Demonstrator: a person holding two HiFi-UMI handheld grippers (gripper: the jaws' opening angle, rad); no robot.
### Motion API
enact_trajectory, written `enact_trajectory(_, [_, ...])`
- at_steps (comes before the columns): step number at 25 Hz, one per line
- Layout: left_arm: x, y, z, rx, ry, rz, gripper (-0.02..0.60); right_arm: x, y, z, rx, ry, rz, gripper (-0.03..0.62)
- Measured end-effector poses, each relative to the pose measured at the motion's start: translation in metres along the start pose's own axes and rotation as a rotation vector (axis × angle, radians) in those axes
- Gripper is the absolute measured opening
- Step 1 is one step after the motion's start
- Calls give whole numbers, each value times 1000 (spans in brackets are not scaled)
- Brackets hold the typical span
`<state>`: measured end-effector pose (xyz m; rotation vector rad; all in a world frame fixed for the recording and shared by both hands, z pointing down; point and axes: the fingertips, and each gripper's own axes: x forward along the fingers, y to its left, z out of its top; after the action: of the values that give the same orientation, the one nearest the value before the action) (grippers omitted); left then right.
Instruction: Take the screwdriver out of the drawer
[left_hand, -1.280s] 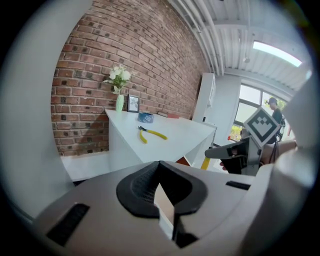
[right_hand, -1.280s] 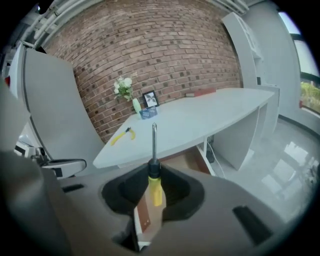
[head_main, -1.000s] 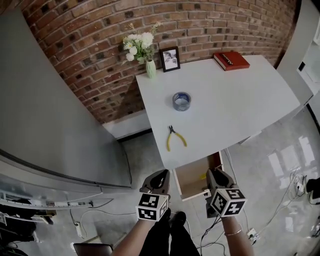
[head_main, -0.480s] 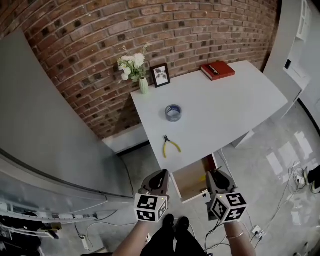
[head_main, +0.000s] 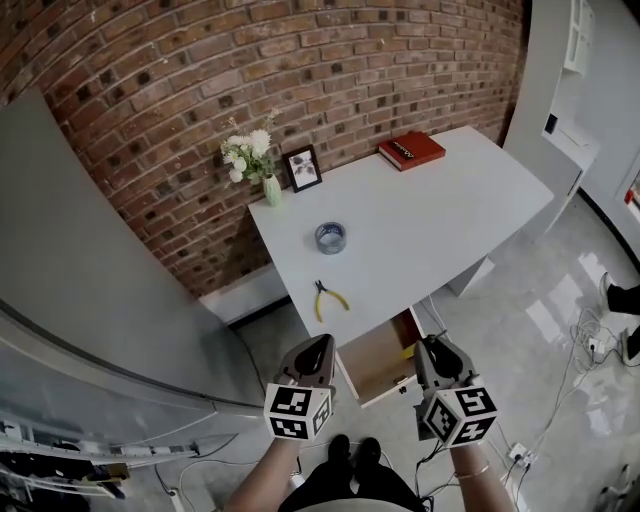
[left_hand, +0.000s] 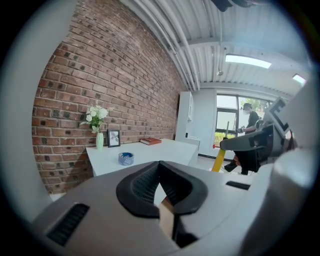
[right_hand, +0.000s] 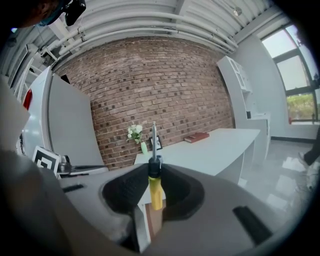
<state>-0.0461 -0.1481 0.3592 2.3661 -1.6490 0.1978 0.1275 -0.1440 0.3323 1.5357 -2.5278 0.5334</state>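
My right gripper is shut on a screwdriver with a yellow handle and a black collar. Its metal shaft stands upright between the jaws. In the head view the right gripper hovers at the right edge of the open wooden drawer, and a bit of the yellow screwdriver shows beside it. My left gripper hangs left of the drawer. In the left gripper view, the left gripper has its jaws together with nothing between them.
The white table carries yellow-handled pliers, a blue tape roll, a vase of flowers, a picture frame and a red book. A brick wall stands behind it and a grey panel to the left.
Both grippers have risen and the head view has pulled back, so the table and drawer look smaller and farther off. The screwdriver stays in the right gripper.
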Motion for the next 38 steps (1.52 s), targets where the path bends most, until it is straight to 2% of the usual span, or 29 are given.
enact_trajectory(13, [-7, -18, 25, 27, -53, -15, -9, -34, -15, 22, -25, -75, -54, 78])
enact_trajectory(38, [-15, -14, 34, 18, -76, -3, -9, -42, -8, 20, -53, -78, -69, 77])
